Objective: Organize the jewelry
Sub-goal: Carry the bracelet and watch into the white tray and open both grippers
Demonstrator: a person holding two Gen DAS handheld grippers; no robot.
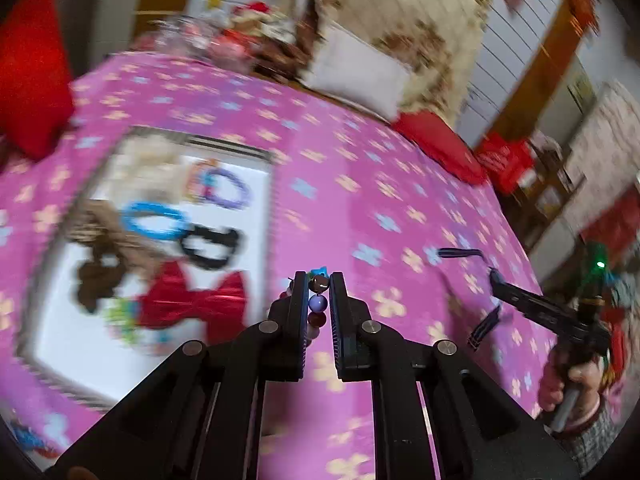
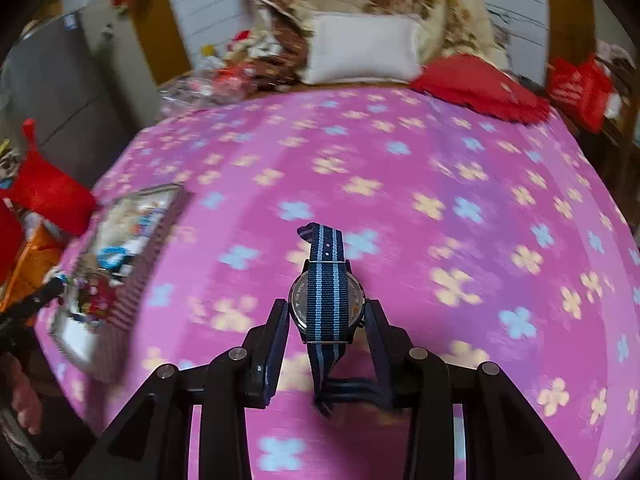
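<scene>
My left gripper [image 1: 319, 286] is shut on a beaded bracelet [image 1: 318, 304] with purple, red and metal beads, held above the pink flowered cloth [image 1: 360, 184]. To its left lies a white tray [image 1: 256, 200] holding a red bow [image 1: 192, 300], a blue ring [image 1: 154, 220], a black hair tie [image 1: 212, 246], a purple ring [image 1: 228, 190] and brown pieces. My right gripper [image 2: 326, 308] holds a watch [image 2: 327, 300] with a navy and light-blue striped strap, case back up, above the cloth. The right gripper [image 1: 494, 292] with the strap also shows far right in the left wrist view.
The tray [image 2: 132, 272] lies at the left in the right wrist view. A white pillow [image 2: 362, 48] and red cushions [image 2: 480, 84] lie along the far edge of the cloth. Cluttered items [image 1: 224, 40] sit at the far left corner. A red cushion [image 1: 32, 68] is at left.
</scene>
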